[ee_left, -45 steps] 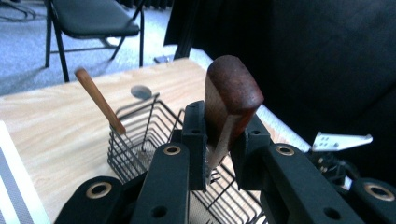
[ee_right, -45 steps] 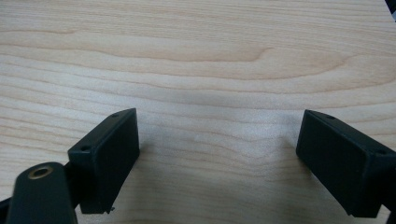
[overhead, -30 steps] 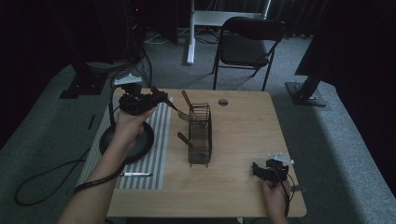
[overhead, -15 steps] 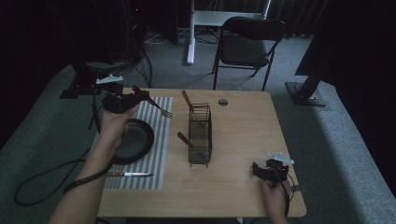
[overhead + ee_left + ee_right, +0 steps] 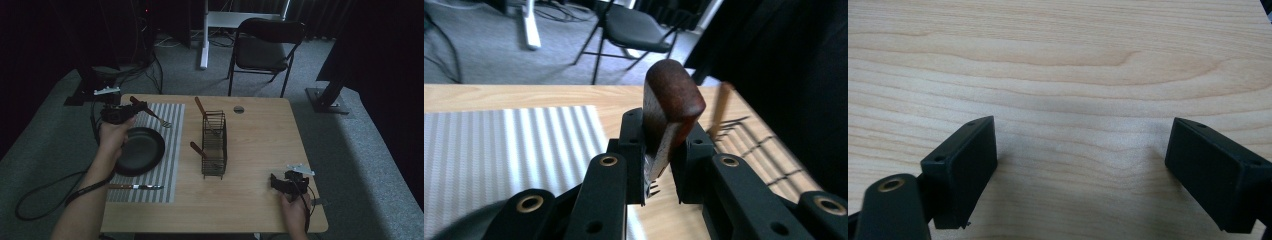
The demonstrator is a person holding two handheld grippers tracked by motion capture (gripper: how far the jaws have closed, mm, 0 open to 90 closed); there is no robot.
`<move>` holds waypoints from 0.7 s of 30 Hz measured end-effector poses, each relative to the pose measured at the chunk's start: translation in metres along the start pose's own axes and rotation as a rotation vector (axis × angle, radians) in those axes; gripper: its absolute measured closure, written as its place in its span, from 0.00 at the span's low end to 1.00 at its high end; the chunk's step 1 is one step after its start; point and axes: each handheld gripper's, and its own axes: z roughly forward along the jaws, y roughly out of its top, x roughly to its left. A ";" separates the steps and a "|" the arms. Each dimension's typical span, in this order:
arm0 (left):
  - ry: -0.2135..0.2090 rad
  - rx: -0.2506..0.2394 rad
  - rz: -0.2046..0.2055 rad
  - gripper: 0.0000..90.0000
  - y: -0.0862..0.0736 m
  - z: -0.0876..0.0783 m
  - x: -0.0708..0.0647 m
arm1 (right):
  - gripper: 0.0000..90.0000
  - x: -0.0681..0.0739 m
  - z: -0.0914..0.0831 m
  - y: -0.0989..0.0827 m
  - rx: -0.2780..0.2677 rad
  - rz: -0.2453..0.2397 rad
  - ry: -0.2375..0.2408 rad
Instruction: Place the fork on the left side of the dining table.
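Your left tool is clamped on a wooden-handled fork, holding it above the far end of the striped placemat. In the high view the tines point toward the middle of the tabletop, past the mat's far right corner. In the left gripper view the fork stands between the jaws with its rounded wooden end up and the tines just showing below the pads.

Just below your left hand a dark round plate sits on the mat, touching nothing else you can make out. Along the mat's near edge lies a knife with a reddish handle, well apart from the plate.

Right of the mat stands a black wire rack, running from far to near. One wooden handle leans out of its far end and another sticks out of its left side toward the mat. That rack is the nearest thing between your two hands. A small round dark disc lies beyond it near the far edge.

Your right tool rests low near the right front corner of the tabletop, well apart from everything else. In the right gripper view its jaws stand wide with only bare wood grain between them.

A black folding chair stands on the grey carpet behind the tabletop.
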 end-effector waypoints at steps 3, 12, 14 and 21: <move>0.035 0.015 -0.005 0.86 -0.004 0.007 0.009 | 0.14 0.000 0.000 0.000 0.000 0.000 0.000; 0.079 0.039 -0.086 0.86 -0.016 0.036 0.044 | 0.14 0.000 0.000 0.000 0.000 -0.001 0.000; 0.088 0.024 -0.111 0.86 -0.015 0.040 0.050 | 0.14 0.000 0.000 0.000 0.000 -0.002 0.000; 0.151 0.030 -0.108 0.86 -0.017 0.054 0.067 | 0.14 0.000 0.000 0.000 0.000 -0.001 0.000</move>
